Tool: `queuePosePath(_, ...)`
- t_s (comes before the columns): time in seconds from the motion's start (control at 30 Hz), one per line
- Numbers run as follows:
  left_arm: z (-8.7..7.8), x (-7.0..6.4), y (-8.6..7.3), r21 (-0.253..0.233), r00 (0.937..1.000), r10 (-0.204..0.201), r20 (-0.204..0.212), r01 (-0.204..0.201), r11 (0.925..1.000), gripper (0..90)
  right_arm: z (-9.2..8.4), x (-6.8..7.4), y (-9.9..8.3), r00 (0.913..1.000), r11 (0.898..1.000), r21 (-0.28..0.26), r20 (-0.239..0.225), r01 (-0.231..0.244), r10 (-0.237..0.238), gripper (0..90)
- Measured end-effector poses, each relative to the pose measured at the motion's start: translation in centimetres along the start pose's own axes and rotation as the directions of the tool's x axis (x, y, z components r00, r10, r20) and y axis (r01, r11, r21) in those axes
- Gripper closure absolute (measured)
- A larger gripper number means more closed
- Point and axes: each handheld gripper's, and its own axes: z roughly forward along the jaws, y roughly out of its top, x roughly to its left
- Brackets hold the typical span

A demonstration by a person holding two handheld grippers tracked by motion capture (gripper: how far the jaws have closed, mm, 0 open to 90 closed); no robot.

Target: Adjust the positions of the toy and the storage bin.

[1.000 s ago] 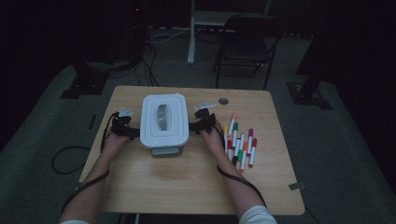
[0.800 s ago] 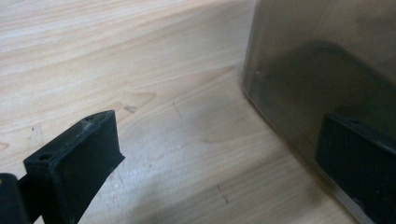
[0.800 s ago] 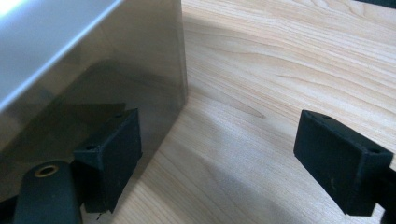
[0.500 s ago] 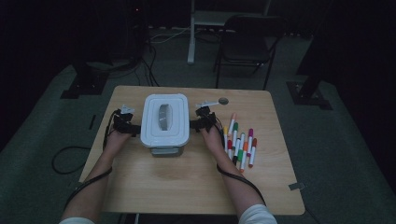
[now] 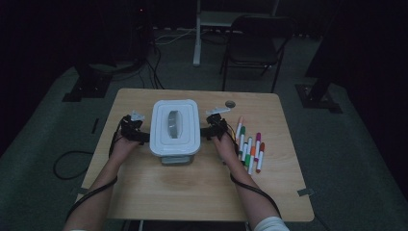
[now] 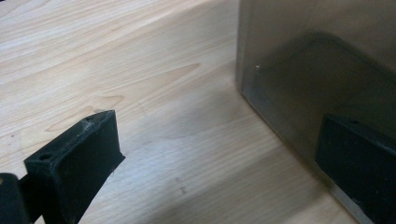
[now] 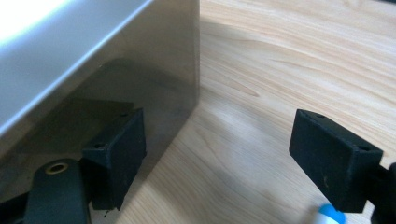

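- Midway across the table (image 5: 192,192), toward its far half, sits the white-lidded box (image 5: 175,126), upright and square to the person.
- Its smooth side wall (image 6: 317,56) gives no lip low down; judging by this, pressing in evenly from both sides or catching the lid rim higher up would serve best.
- On one flank, the left gripper (image 5: 135,133) stands with jaws apart, one jaw against the wall, clamping nothing.
- Opposite, the right gripper (image 5: 213,129) has jaws apart too, just eased slightly inward, nothing between them.
- Keep clear of the markers (image 5: 249,147) lying just beside the right hand.
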Motion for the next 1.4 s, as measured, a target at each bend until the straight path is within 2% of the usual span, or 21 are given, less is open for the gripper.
queuePosePath(0.17,-0.2,-1.2,0.0,0.002,0.9997,0.020,0.012,-0.020,0.9998,1.0,-0.9,-0.2,-0.9,0.9999,1.000,-0.004,0.012,-0.002,0.002,18.7)
queuePosePath(0.43,-0.6,-3.0,-0.1,0.007,0.9975,0.062,0.034,-0.062,0.9981,1.0,-2.6,-0.6,-2.5,0.9996,1.000,-0.004,-0.021,-0.021,0.021,19.0)
queuePosePath(0.57,-0.9,-4.1,-0.2,0.009,0.9950,0.086,0.051,-0.086,0.9962,1.0,-3.6,-0.6,-3.3,0.9998,1.000,-0.006,-0.015,-0.008,0.008,19.0)
queuePosePath(0.67,-1.0,-4.7,-0.5,0.005,0.9938,0.081,0.076,-0.081,0.9967,1.0,-4.4,-0.6,-4.0,0.9999,1.000,-0.001,-0.016,-0.006,0.006,19.1)
queuePosePath(0.87,-1.6,-6.0,-1.0,0.001,0.9911,0.104,0.084,-0.104,0.9946,1.0,-5.8,-0.3,-5.1,0.9999,1.000,0.001,-0.011,0.005,-0.005,20.2)
queuePosePath(1.07,-2.3,-7.2,-1.4,0.010,0.9848,0.130,0.116,-0.132,0.9912,1.0,-7.1,0.1,-6.1,0.9997,1.000,0.006,-0.013,0.021,-0.021,20.2)
queuePosePath(1.23,-2.8,-8.5,-1.5,0.013,0.9771,0.172,0.125,-0.175,0.9845,1.0,-8.4,0.2,-7.3,0.9996,1.000,0.004,-0.015,0.023,-0.023,20.2)
queuePosePath(1.4,-2.9,-9.0,-1.7,0.007,0.9742,0.175,0.143,-0.177,0.9841,1.0,-9.6,0.5,-8.4,0.9995,1.000,-0.003,-0.022,0.023,-0.023,20.2)
